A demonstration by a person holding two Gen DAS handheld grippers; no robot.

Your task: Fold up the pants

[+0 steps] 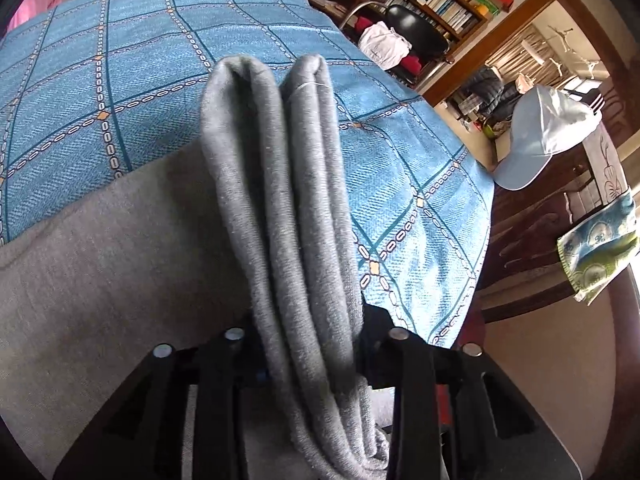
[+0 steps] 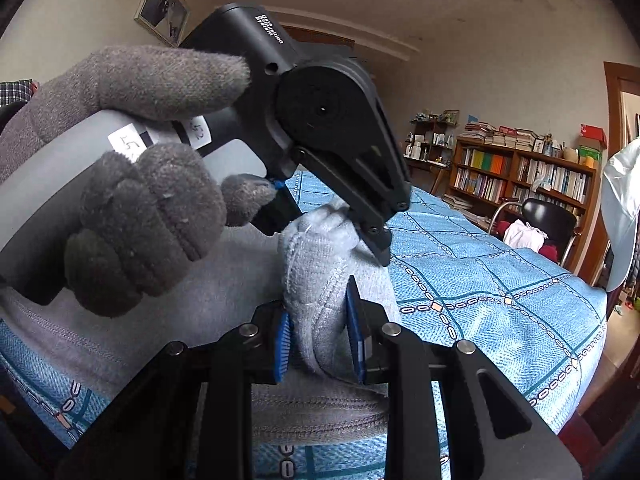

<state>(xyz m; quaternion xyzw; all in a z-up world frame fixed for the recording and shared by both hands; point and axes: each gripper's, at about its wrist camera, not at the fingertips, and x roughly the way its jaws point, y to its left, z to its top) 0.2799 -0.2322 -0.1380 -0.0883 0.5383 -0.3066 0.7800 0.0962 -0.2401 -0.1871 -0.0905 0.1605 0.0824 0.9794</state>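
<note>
Left claw [image 1: 312, 364] pinching a thick roll of soft grey knit pants [image 1: 280, 200], right claw [image 2: 320, 344] squeezing a bunched fold between ribbed blue pads [image 2: 284, 344] — pants lying on the bed's blue checked woven cover [image 1: 120, 80].

A wooden bookshelf [image 2: 524, 176] lines the pale wall, a black chair [image 2: 548, 216] before it, near a doorway [image 1: 556, 40].

bedspread [image 1: 120, 92] open beyond pants [image 1: 280, 200] | left gripper [image 2: 376, 240] crowds right gripper [image 2: 320, 340]
</note>
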